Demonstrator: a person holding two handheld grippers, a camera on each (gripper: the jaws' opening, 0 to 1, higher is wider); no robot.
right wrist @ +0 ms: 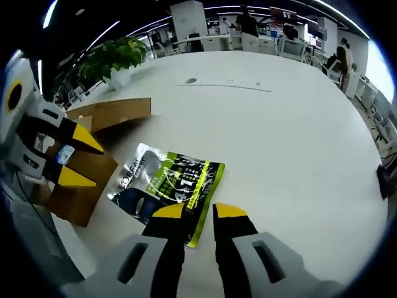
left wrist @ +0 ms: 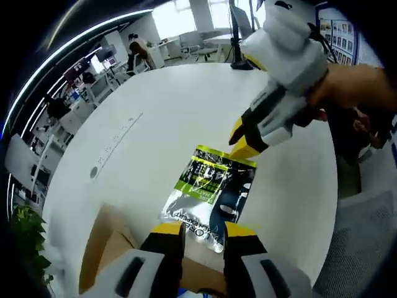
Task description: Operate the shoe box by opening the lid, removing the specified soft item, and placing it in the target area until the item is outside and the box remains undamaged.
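while pouch (right wrist: pixel 170 186) lies on table (right wrist: pixel 285 124), both grippers' fingers narrowly parted, empty (box (right wrist: pixel 87 164) partly cut off).

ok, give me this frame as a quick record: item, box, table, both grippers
item: shiny packet with green and black print, lying flat on the table, outside the box
box: brown cardboard box, open, flap up, beside the packet
table: large white table
left gripper: left gripper over the packet's near edge, jaws apart, holding nothing
right gripper: right gripper at the packet's other end, jaws apart, holding nothing
background: potted plant at the table's far edge; office desks behind
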